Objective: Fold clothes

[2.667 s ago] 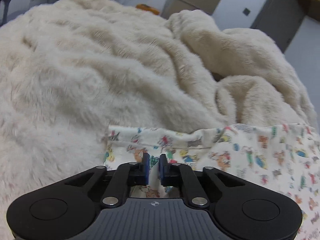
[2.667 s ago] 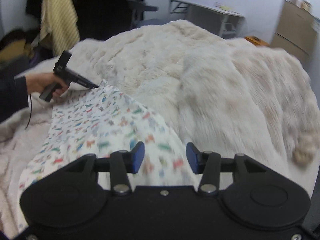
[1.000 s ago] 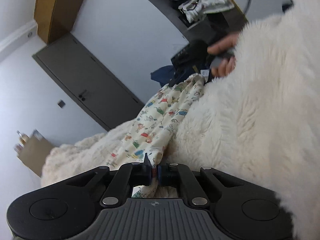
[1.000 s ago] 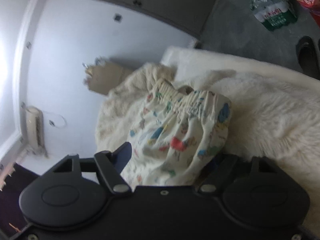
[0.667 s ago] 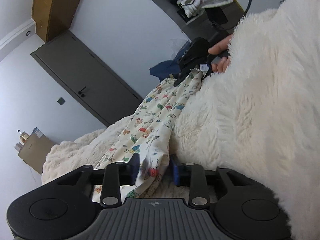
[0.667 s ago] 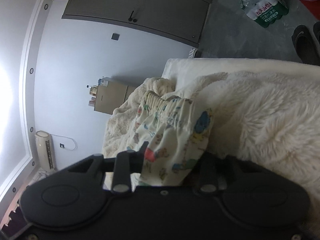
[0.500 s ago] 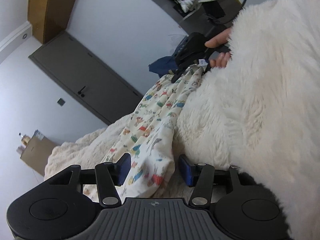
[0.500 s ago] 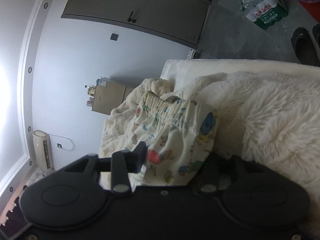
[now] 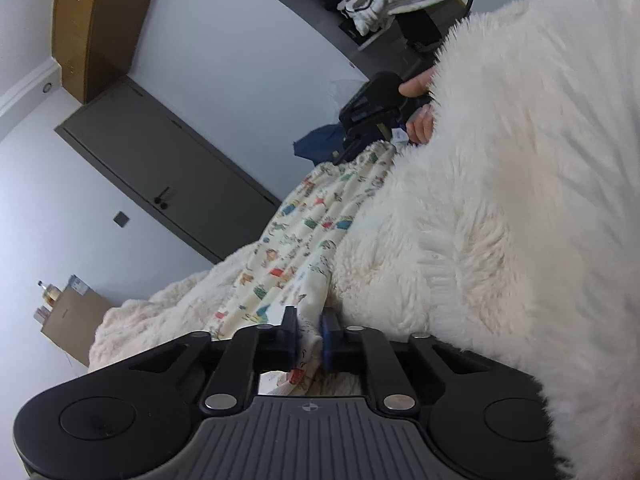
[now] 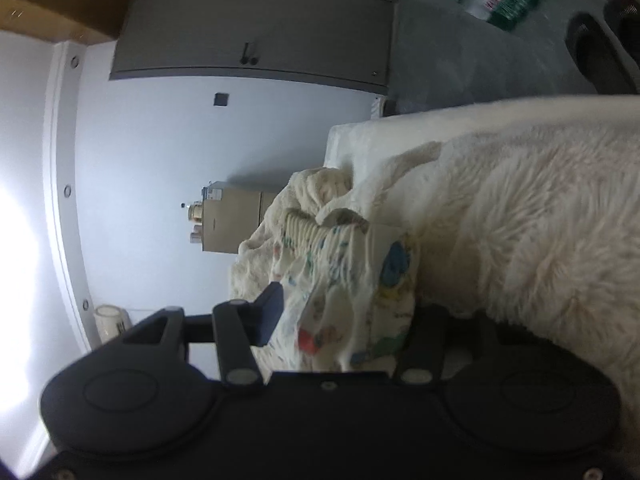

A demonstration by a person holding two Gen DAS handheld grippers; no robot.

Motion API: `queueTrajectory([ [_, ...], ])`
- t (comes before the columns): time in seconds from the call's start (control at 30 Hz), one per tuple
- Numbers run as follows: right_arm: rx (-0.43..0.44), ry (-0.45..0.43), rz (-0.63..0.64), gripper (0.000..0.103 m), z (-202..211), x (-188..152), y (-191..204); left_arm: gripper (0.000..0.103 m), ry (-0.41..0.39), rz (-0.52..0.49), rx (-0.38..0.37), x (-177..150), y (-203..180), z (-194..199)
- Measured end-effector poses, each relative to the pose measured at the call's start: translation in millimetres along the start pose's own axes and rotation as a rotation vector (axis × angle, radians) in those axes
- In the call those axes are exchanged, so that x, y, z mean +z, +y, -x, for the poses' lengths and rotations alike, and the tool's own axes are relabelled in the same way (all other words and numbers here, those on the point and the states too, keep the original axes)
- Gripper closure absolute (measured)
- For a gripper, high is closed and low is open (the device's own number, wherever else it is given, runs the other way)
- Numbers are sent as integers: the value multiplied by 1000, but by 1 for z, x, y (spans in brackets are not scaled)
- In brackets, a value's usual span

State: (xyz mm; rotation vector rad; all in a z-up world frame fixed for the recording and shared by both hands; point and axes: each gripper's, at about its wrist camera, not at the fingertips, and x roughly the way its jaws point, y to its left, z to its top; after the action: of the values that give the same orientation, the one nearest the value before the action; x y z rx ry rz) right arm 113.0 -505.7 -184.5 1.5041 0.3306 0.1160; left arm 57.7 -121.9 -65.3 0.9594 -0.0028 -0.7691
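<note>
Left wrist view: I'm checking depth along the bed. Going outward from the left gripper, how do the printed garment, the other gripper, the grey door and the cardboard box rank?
1. Printed garment, pinched in the left gripper.
2. Right gripper, at the garment's far end, held by a hand.
3. Grey door and cardboard box, both by the wall at left; too close to rank.

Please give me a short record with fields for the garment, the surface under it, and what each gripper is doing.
garment: printed trousers, stretched between the two grippers
surface: fluffy cream blanket
left gripper: jaws have just closed, pinching one end of the cloth
right gripper: at the elastic waistband; bunched cloth fills its jaws, grip unclear
background: grey door, cardboard box
</note>
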Motion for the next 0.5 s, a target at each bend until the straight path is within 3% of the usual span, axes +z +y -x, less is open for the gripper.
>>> queueTrajectory([
  [0.1,18,-30,-29,62,-6,-1,5,98,-21,28,4,2,3,6],
  [0.13,20,-40,-35,70,-9,-1,7,98,-26,42,-1,3,5,8],
  [0.2,27,-60,-39,70,-14,-1,11,98,-25,71,-15,3,8,8],
  [0.23,23,-81,-32,64,-17,-2,14,98,-22,91,-24,2,10,7],
  [0.4,-81,-107,52,60,-32,-8,16,97,21,227,-67,0,18,1],
  [0.5,-98,-116,62,72,-37,-8,24,97,48,283,-75,1,19,-2],
])
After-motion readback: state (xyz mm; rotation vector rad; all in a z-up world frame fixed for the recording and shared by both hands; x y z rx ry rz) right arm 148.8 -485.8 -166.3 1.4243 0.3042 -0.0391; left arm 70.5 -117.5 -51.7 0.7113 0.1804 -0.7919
